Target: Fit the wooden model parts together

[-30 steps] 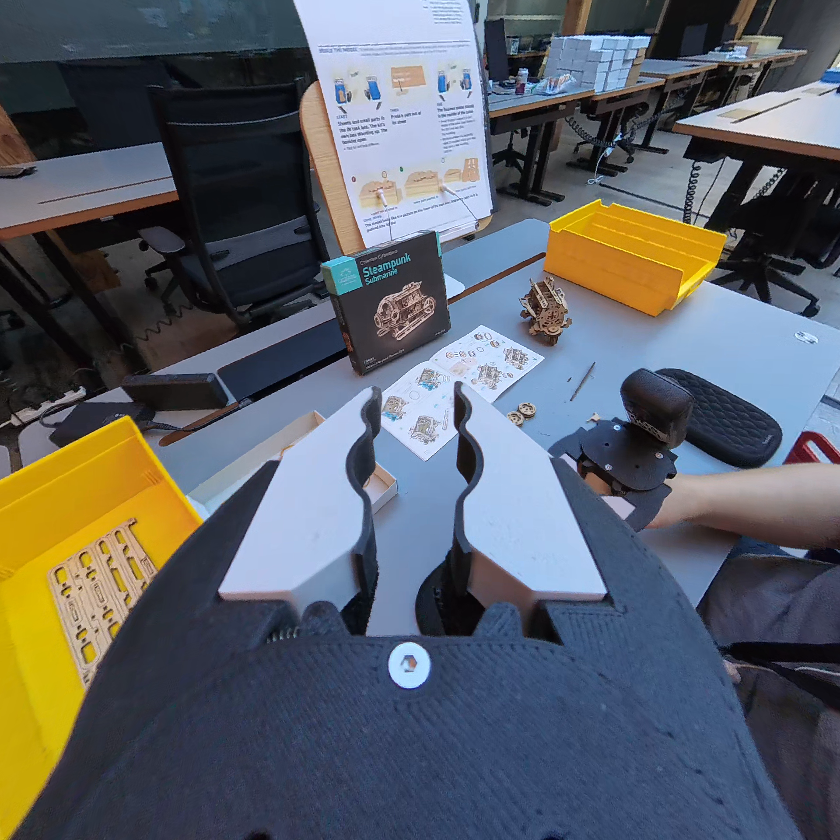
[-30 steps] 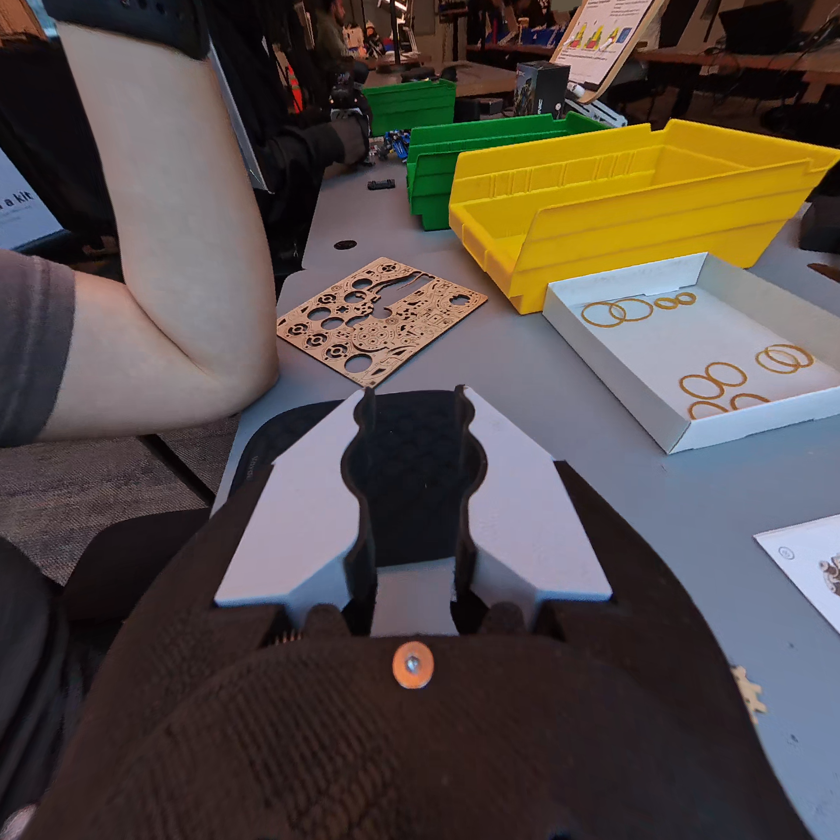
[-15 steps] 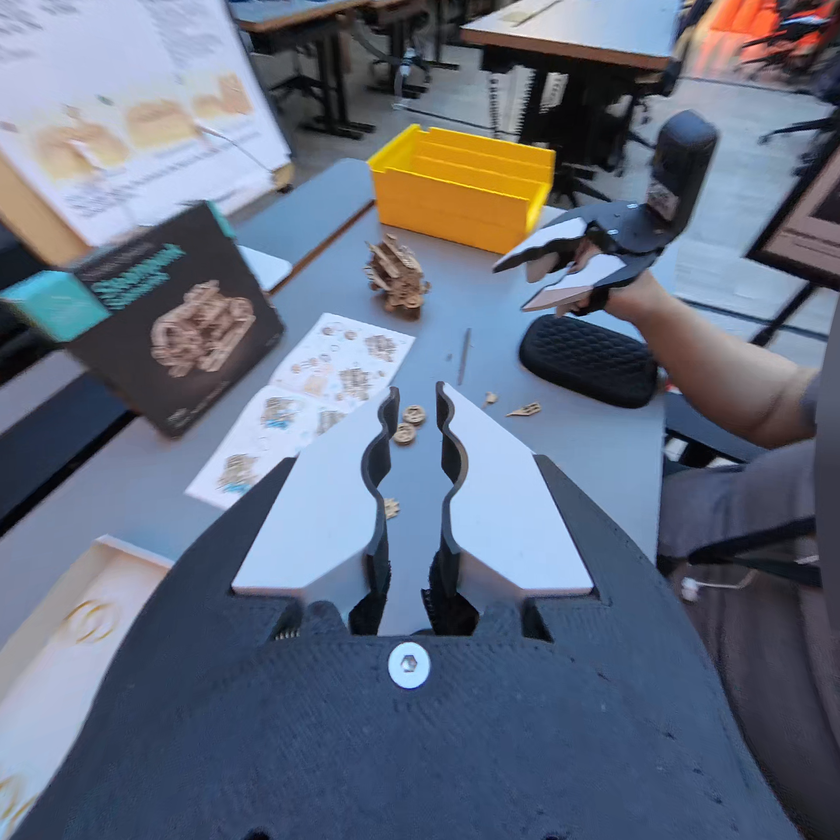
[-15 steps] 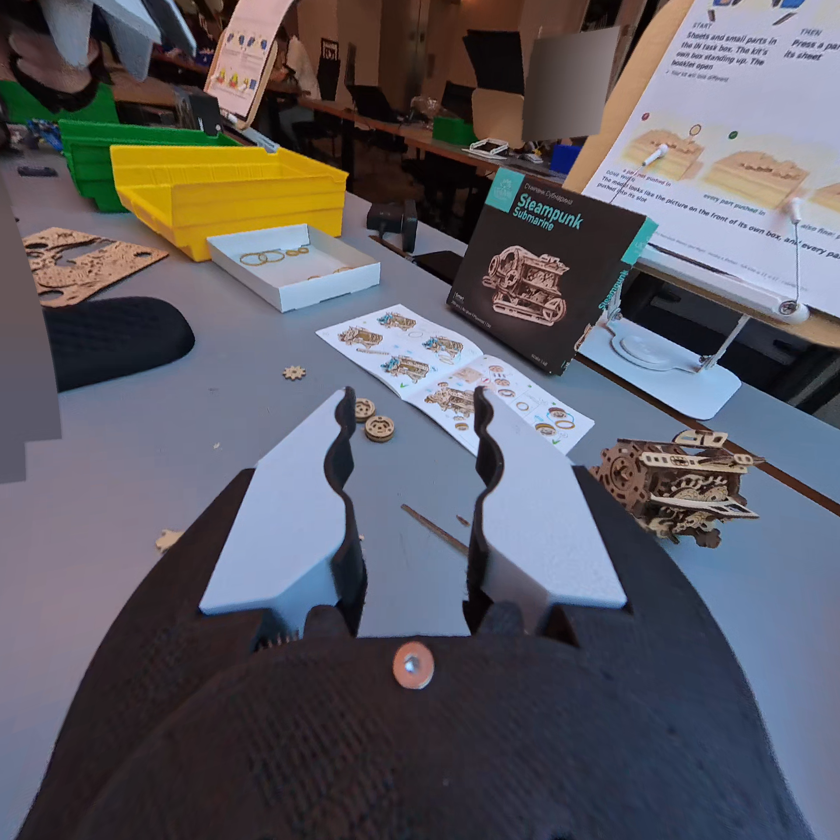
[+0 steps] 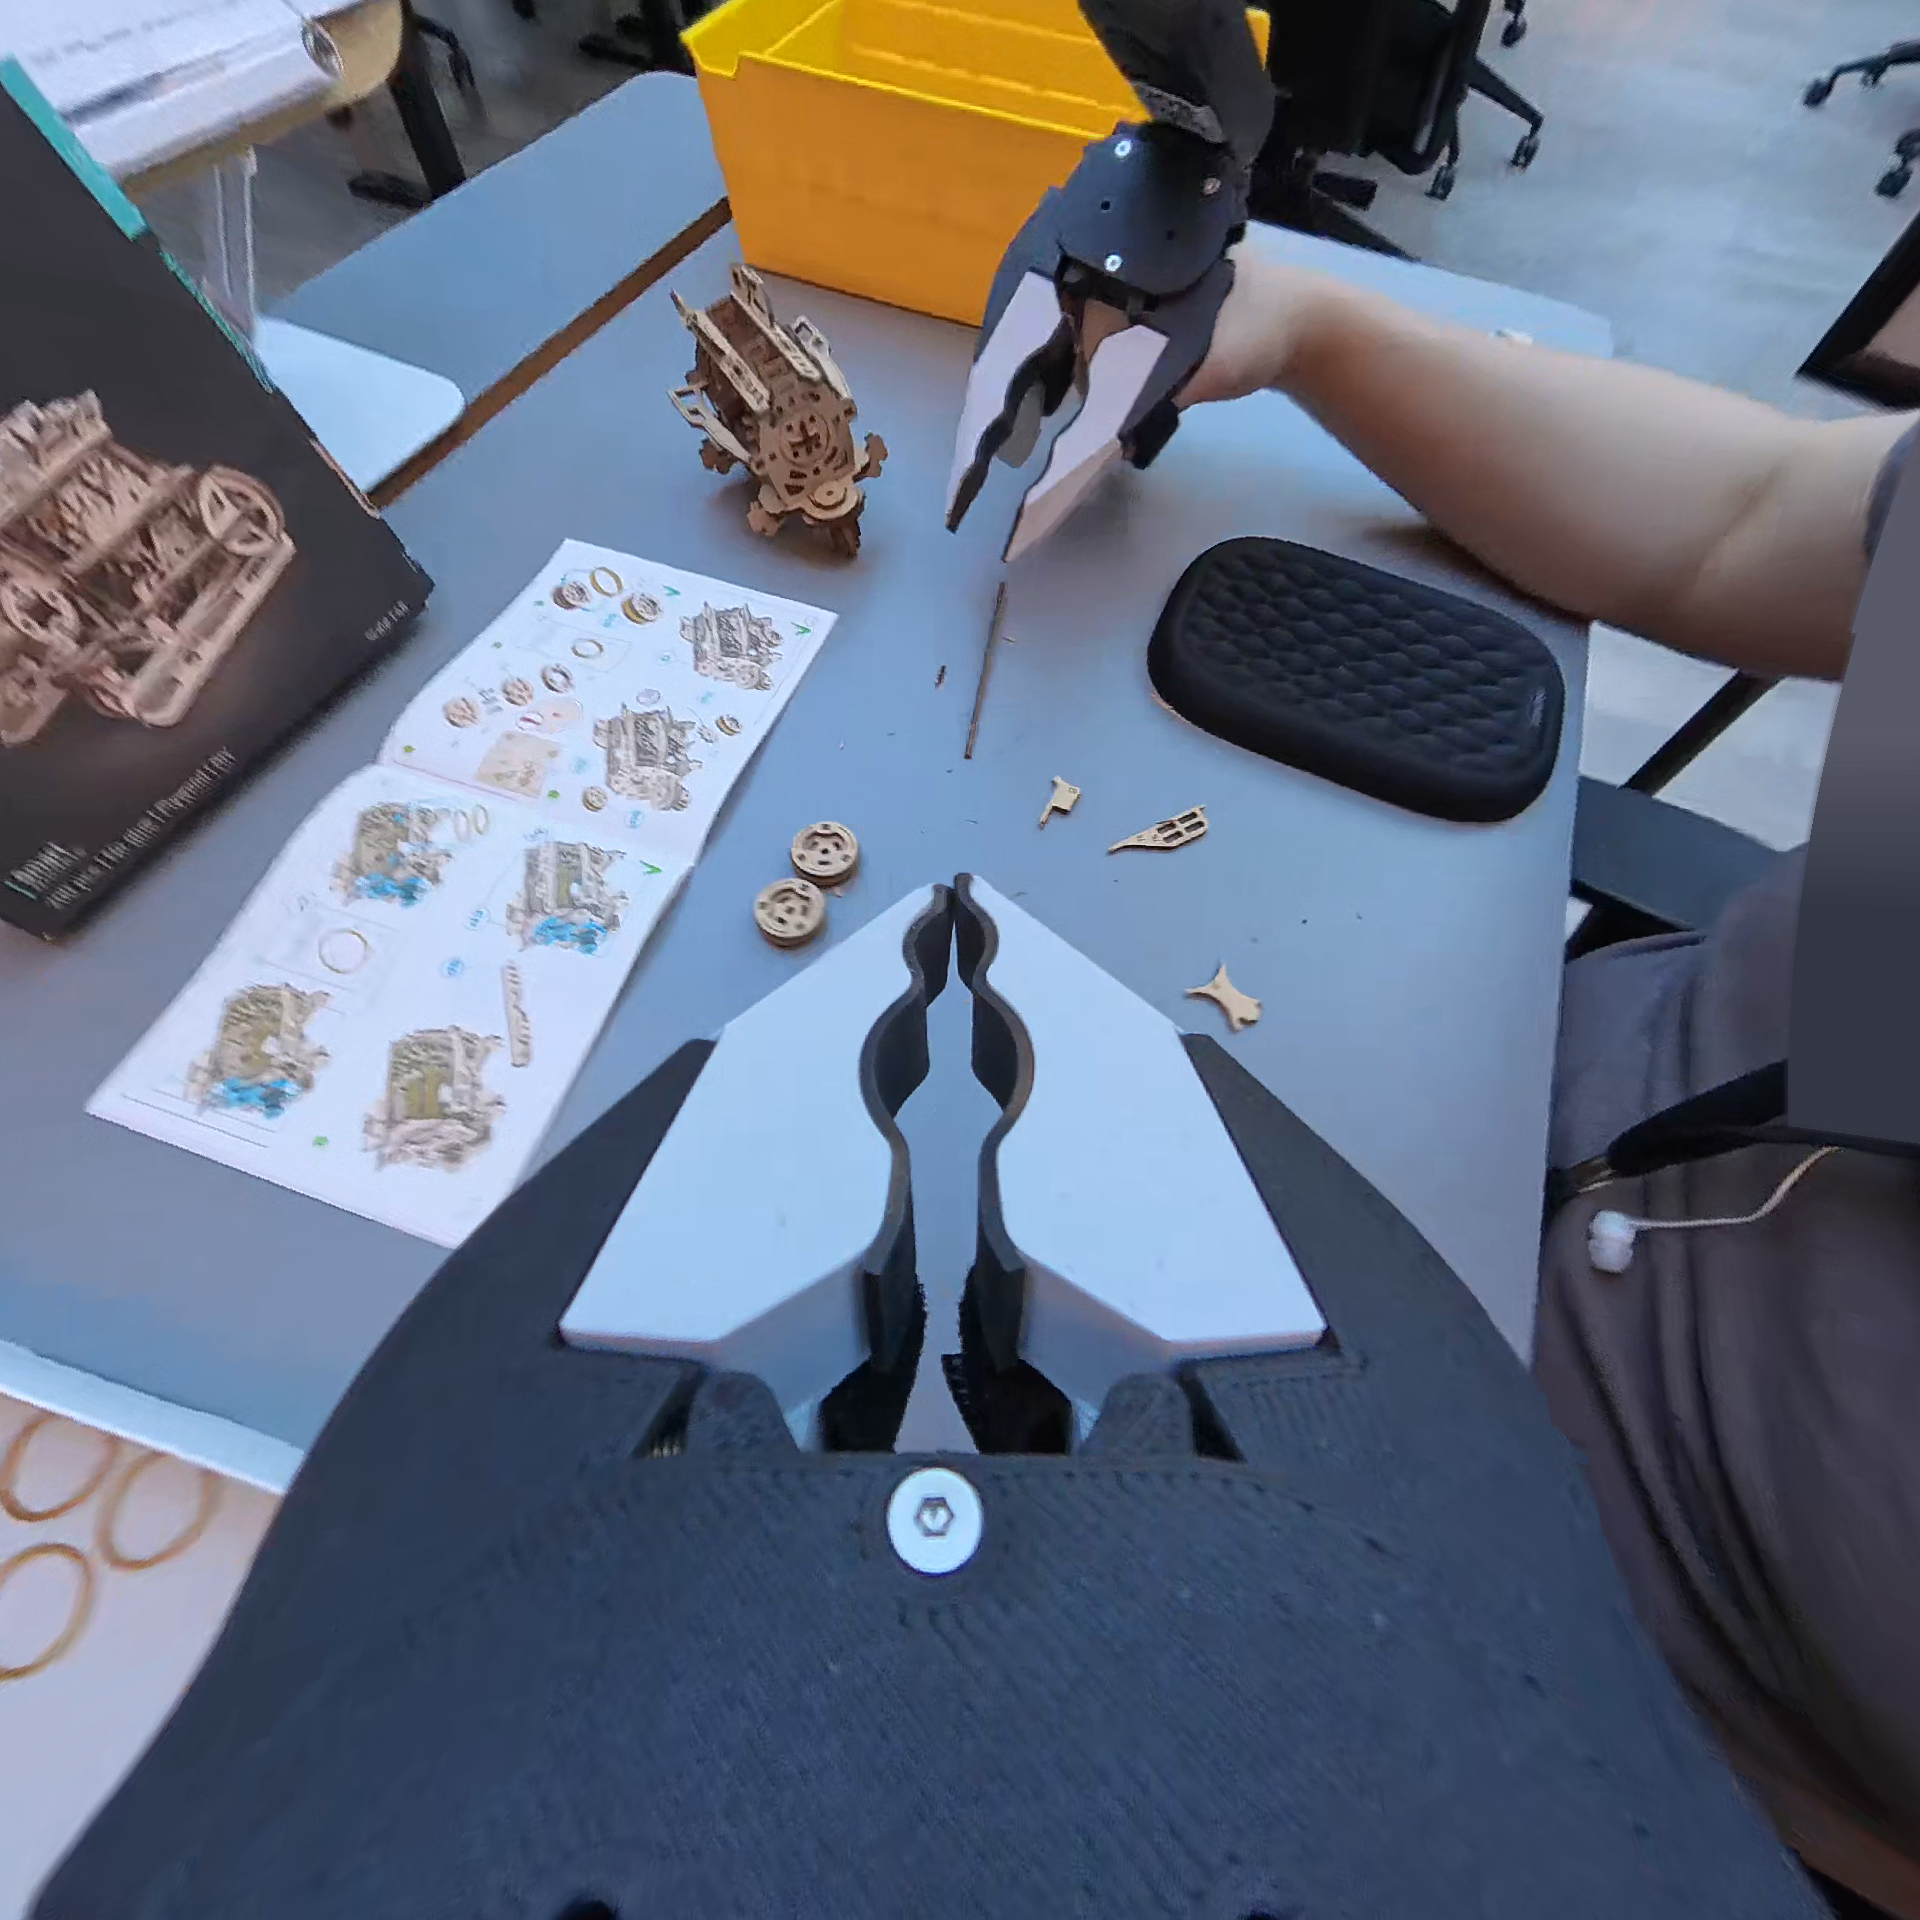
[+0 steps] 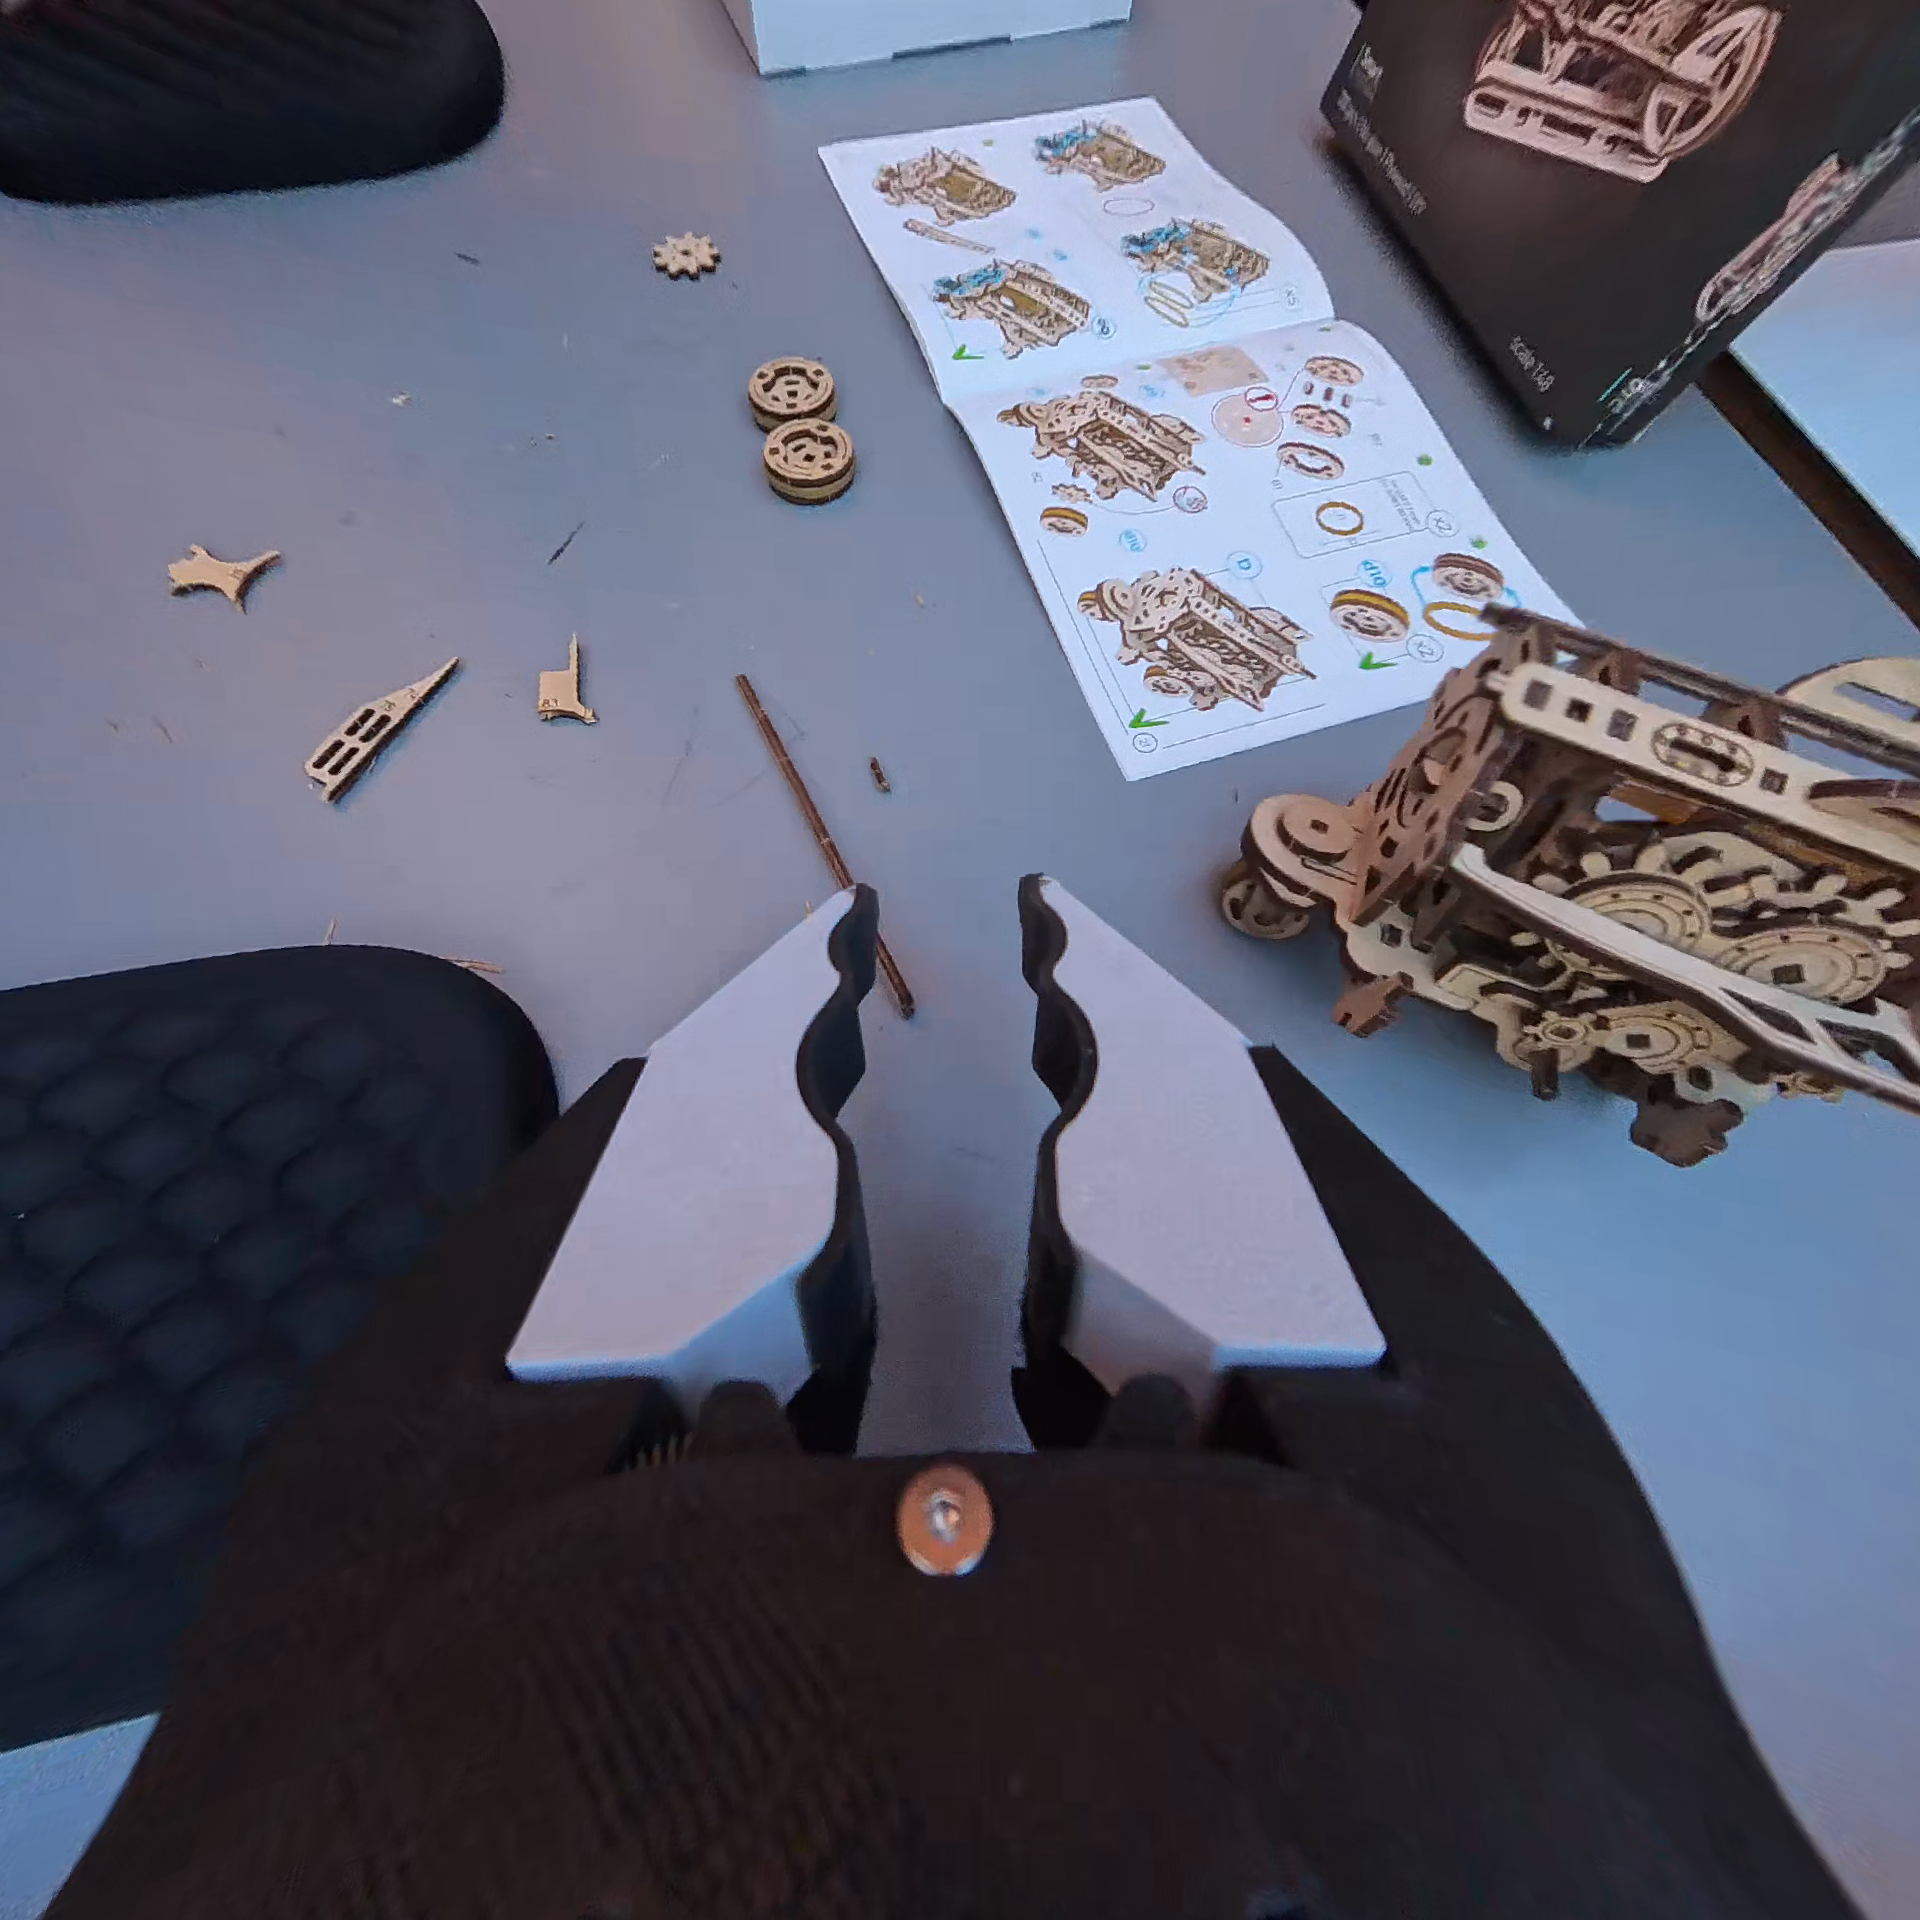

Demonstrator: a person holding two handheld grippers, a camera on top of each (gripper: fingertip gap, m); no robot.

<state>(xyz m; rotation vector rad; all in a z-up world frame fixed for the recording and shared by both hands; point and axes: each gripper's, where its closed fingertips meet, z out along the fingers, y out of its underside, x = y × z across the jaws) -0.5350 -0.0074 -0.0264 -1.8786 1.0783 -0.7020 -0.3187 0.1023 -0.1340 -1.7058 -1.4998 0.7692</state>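
Note:
A half-built wooden model (image 5: 774,416) (image 6: 1621,894) stands on the grey table. Two wooden wheels (image 5: 808,881) (image 6: 800,428) lie near the open instruction booklet (image 5: 488,862) (image 6: 1184,416). A thin wooden rod (image 5: 983,669) (image 6: 821,842) and small flat wooden pieces (image 5: 1162,831) (image 6: 369,727) lie loose. My left gripper (image 5: 954,885) is shut and empty, its tips just right of the wheels. My right gripper (image 6: 948,891) (image 5: 982,535) is open and empty, above the near end of the rod, left of the model.
The black kit box (image 5: 156,540) (image 6: 1621,187) stands beside the booklet. A yellow bin (image 5: 914,135) sits behind the model. Black padded rests (image 5: 1361,675) (image 6: 208,1226) lie on the table, another at the far left (image 6: 239,94). A white tray with rubber rings (image 5: 73,1538) is near left. Left tips to right tips: about 30 cm. Between my right fingertips and the thin wooden rod (image 6: 821,842) there is roughly 4 cm.
My left gripper has closed from open and moved toward the wheels. My right gripper swung from the padded rest across the table and now tips down over the rod beside the model.

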